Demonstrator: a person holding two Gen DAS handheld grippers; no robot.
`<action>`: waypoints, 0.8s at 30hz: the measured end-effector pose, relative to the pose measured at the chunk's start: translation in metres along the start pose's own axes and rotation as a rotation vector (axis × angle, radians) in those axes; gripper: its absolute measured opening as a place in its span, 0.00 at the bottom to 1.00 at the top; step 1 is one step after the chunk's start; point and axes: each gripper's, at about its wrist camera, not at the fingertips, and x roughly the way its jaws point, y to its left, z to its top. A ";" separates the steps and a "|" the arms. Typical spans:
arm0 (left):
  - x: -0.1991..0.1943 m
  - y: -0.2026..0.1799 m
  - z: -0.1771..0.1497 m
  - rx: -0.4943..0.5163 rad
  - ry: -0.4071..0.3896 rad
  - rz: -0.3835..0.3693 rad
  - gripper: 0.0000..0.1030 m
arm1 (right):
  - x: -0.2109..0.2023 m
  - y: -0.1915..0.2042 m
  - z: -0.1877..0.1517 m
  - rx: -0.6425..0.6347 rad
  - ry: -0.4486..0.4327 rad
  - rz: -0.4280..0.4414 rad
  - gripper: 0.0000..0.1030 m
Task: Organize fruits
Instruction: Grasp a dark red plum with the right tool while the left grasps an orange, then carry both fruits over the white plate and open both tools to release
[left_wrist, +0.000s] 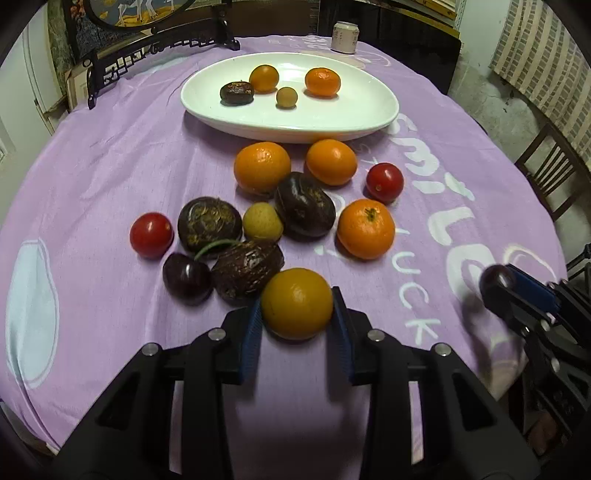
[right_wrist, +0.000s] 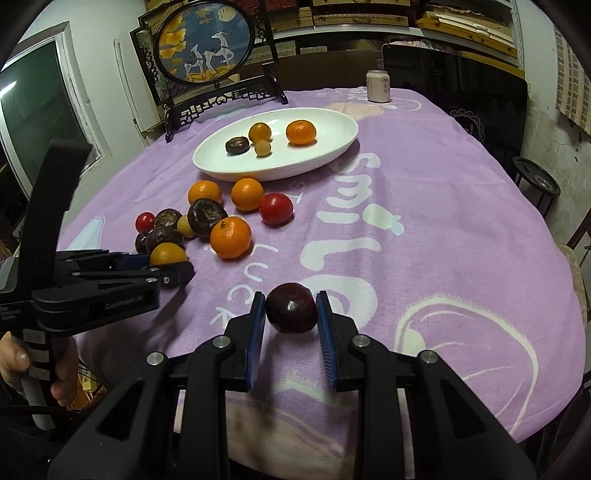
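I'm seeing L gripper (left_wrist: 297, 314) clamping yellow-orange fruit (left_wrist: 297, 302), R gripper (right_wrist: 291, 314) gripping dark plum (right_wrist: 291, 308); only R view is showing hand (right_wrist: 22, 363), partly cut off

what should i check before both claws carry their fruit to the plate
1. Left claw shut on the yellow fruit: ok.
2. Right claw shut on the dark plum: ok.
3. Bare room on the plate: ok.
4. Fruit pile lies between left claw and plate, go over it: not ok.
5. Yellow fruit lifted off the cloth: cannot tell.
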 end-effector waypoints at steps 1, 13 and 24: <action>-0.003 0.001 -0.002 0.001 -0.002 -0.005 0.35 | 0.000 0.000 0.001 0.001 0.000 -0.001 0.27; -0.051 0.028 -0.001 -0.021 -0.067 -0.080 0.35 | 0.005 0.014 0.017 -0.010 -0.006 -0.007 0.27; -0.051 0.055 0.097 -0.006 -0.129 -0.007 0.35 | 0.037 0.021 0.087 -0.089 -0.021 -0.017 0.27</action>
